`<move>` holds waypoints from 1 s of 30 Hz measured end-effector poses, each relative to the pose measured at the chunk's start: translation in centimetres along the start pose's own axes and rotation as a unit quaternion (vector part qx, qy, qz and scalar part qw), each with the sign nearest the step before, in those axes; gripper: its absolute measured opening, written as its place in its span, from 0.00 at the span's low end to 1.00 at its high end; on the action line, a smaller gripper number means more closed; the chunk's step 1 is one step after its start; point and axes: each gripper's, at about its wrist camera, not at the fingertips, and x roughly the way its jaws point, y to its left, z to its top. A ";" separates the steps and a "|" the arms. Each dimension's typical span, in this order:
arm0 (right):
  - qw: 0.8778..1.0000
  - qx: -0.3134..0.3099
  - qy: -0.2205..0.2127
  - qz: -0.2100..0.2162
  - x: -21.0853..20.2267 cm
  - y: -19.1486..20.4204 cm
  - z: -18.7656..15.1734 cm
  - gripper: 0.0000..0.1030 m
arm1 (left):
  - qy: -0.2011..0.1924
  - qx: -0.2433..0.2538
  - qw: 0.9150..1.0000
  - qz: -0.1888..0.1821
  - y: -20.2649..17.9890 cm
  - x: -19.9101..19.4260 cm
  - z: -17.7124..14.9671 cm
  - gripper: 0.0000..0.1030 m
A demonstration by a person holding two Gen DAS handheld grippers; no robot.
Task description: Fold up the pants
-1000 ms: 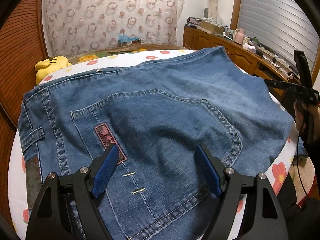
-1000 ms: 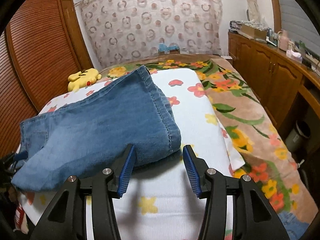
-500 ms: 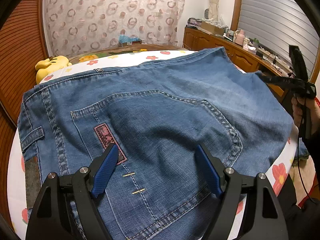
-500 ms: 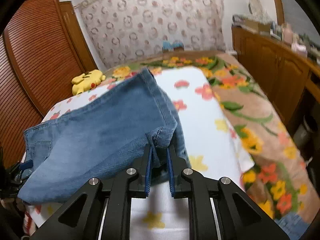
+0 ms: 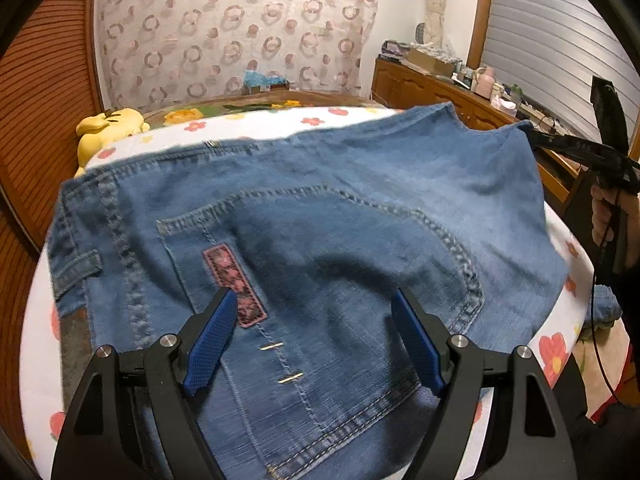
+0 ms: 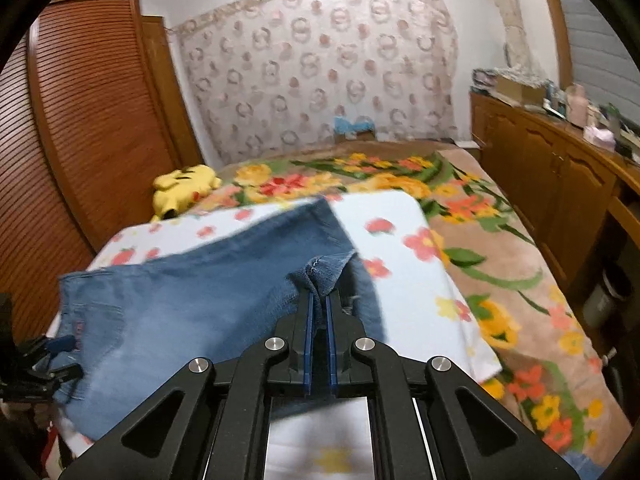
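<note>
The jeans (image 5: 320, 220) are spread across the bed (image 6: 404, 248), on its white flowered sheet, seat side up. Faded blue denim is seen, with a back pocket outlined in heavy stitching, a small dark pink patterned label (image 5: 234, 284) on it, a belt loop at 9 o'clock, and a folded edge at 3 o'clock. A bunched corner of the leg hem (image 6: 320, 272) is raised off the sheet at the middle of the right view, where it is pinched between the nearly closed right tongs (image 6: 319, 312). The left tongs (image 5: 312, 340) are held wide apart over the pocket, with nothing gripped between the blue pads (image 5: 210, 344). A yellow plush toy (image 6: 182, 190) is seen at 10 o'clock beside a brown slatted wardrobe (image 6: 88, 120). A wooden cabinet (image 6: 552, 184) stands at 3 o'clock.
</note>
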 end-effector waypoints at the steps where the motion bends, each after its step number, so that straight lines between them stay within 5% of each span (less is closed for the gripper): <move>1: 1.000 -0.007 -0.003 0.008 -0.1 0.5 0.2 0.05 | -0.006 -0.001 1.000 0.003 0.0 -0.5 0.2 0.77; 11: 0.989 -0.075 -0.003 0.124 -0.1 8.3 0.4 0.05 | -0.043 -0.018 0.999 0.024 2.4 -3.5 0.9 0.77; 18: 0.974 -0.089 0.040 0.203 2.4 11.4 -1.6 0.05 | -0.046 -0.041 0.997 0.037 5.0 -3.9 0.5 0.77; 24: 0.970 -0.111 0.089 0.195 4.5 10.7 -3.4 0.06 | -0.045 -0.041 0.998 0.035 5.0 -3.7 0.6 0.77; 30: 0.974 -0.104 0.083 0.181 3.0 8.5 -3.2 0.28 | -0.049 -0.022 0.998 0.019 3.0 -3.2 1.8 0.77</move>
